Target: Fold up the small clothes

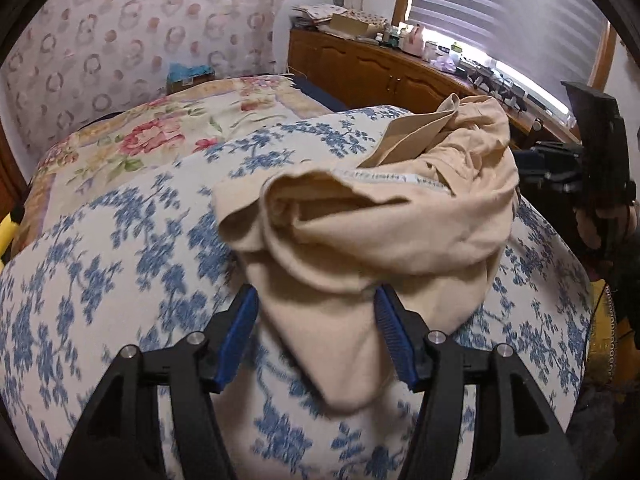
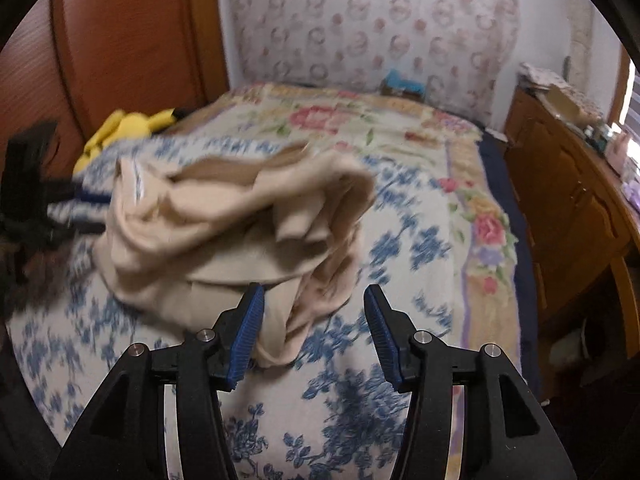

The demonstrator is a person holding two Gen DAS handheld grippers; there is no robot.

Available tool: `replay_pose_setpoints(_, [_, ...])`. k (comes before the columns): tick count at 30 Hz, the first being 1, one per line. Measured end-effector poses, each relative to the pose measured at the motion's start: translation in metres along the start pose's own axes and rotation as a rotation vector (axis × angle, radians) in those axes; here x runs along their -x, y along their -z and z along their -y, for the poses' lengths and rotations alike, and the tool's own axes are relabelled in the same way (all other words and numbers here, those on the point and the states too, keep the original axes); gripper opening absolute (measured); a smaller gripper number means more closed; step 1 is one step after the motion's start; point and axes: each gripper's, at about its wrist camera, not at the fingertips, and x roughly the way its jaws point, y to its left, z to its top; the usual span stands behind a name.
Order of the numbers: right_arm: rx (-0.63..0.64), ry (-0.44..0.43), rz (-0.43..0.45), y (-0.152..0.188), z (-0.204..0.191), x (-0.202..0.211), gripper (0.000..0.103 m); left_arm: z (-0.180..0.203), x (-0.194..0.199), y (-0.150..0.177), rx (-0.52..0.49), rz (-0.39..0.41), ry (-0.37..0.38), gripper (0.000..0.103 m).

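Your left gripper [image 1: 316, 332] and right gripper [image 2: 314, 330] both stand apart around the crumpled beige cotton garment [image 1: 372, 216]. Closing now could pinch several bunched layers together, dragging the heap across the blue-flowered white quilt [image 1: 100, 260] rather than spreading it.

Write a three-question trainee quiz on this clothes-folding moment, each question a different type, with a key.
1. True or false: the beige garment lies flat and neatly folded.
2. The left gripper is: A) open, cloth between its fingers; B) shut on a pillow; C) out of view.
3. Fill in: the garment rests on a cover printed with ____ flowers.

Key: 1 false, it is crumpled; 2 A; 3 blue.
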Motion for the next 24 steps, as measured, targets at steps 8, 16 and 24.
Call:
replay_pose_setpoints(8, [0.012,-0.052,0.084,-0.046,0.013,-0.029,0.053,-0.023,-0.015,-0.044,0.042,0.072,-0.093,0.060])
replay_pose_setpoints(16, [-0.123,0.048,0.070,-0.084,0.062,-0.065,0.053,-0.076,-0.013,-0.055,0.178,0.105,-0.215,0.060])
replay_pose_setpoints(24, [-0.177,0.030,0.075,-0.073,0.067,-0.045,0.053,-0.052,-0.004,-0.045,0.129,0.126,-0.133,0.060])
